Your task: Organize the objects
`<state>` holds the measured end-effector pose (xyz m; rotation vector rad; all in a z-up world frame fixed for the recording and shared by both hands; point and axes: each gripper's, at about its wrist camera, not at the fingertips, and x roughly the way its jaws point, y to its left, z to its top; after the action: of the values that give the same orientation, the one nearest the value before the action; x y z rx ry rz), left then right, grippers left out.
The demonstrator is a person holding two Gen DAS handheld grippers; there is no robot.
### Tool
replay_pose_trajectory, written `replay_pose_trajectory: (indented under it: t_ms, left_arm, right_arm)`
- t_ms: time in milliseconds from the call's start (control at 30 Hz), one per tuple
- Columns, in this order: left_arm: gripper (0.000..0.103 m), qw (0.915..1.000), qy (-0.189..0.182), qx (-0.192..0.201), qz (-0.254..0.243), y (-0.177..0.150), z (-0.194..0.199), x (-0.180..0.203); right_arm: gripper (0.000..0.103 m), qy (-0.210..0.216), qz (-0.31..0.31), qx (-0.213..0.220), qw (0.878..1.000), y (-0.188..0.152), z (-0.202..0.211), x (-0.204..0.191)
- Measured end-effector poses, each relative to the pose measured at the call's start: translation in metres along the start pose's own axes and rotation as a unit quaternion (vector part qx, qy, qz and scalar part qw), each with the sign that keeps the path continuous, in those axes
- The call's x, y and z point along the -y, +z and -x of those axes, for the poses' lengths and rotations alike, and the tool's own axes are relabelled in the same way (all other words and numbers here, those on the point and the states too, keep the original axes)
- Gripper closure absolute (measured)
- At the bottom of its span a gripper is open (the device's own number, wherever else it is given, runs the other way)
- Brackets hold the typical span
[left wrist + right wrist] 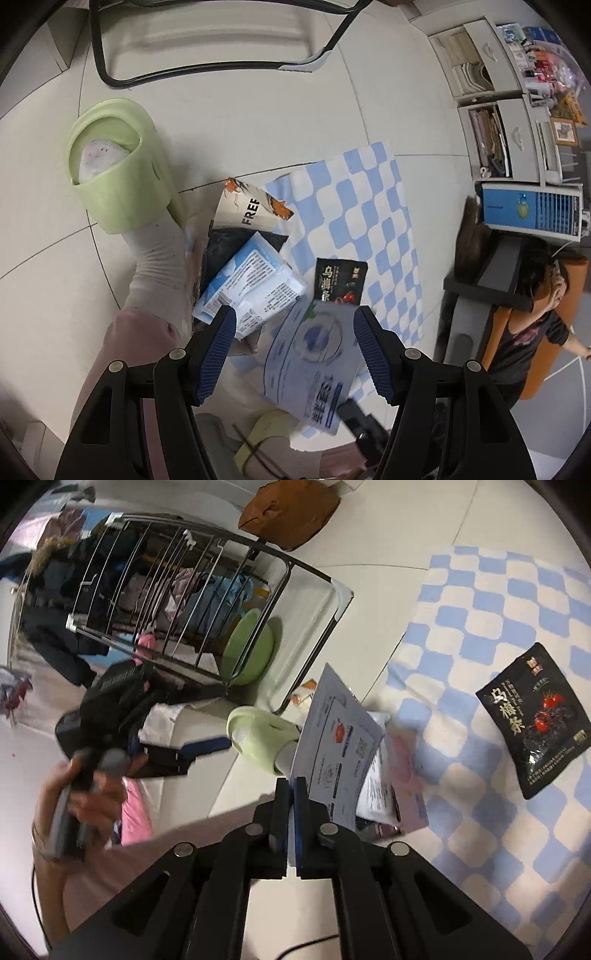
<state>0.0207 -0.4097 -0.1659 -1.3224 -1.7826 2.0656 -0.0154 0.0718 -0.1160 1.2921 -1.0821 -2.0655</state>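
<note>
Above the blue-check cloth (480,686), w/ the black pouch (535,720) off to its right, the right gripper (291,786) clamps a flat pale-blue packet (340,738) by one corner, which may slip free, while the left gripper (295,332) hangs apart, empty.

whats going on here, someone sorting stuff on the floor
A person is tidying packets on a floor with handheld tongs. The right tongs are shut on a pale blue flat packet, held up off the floor. The left tongs are open and empty, above a small pile that includes a white and blue wipes pack. A black snack pouch lies alone on the blue checked cloth. The person's foot in a green slipper rests beside the pile.
</note>
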Motion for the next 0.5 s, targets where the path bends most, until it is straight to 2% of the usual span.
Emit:
replay_pose_trajectory:
  t_ms: [133, 200, 333, 367, 400, 433, 500]
  left_arm:
    - [0.038, 1.0, 0.007, 0.004, 0.0, 0.002, -0.001, 0.0]
    - [0.038, 1.0, 0.002, 0.003, 0.002, 0.003, -0.001, 0.001]
    - [0.038, 1.0, 0.002, 0.007, -0.004, 0.004, -0.001, 0.003]
    - [0.038, 1.0, 0.003, 0.005, -0.003, 0.004, -0.002, 0.002]
    - [0.038, 1.0, 0.004, 0.003, -0.002, 0.004, -0.002, 0.001]
    - [0.038, 1.0, 0.004, 0.0, 0.001, 0.003, -0.003, 0.0]
    - [0.038, 1.0, 0.005, -0.001, 0.004, 0.003, -0.002, -0.002]
  right_arm:
    - [0.101, 0.018, -0.031, 0.009, 0.999, -0.008, 0.012, 0.005]
    - [0.101, 0.014, -0.032, 0.016, 0.999, -0.007, 0.014, 0.007]
    - [0.101, -0.001, -0.037, 0.01, 0.999, 0.001, -0.009, 0.017]
    - [0.101, -0.003, -0.033, -0.002, 0.999, 0.002, -0.017, 0.02]
    - [0.101, -0.017, -0.025, -0.039, 0.999, 0.004, -0.036, 0.023]
    - [0.098, -0.028, -0.019, -0.057, 0.998, 0.002, -0.044, 0.025]
    - [0.091, -0.074, 0.009, -0.122, 0.99, -0.007, -0.069, 0.034]
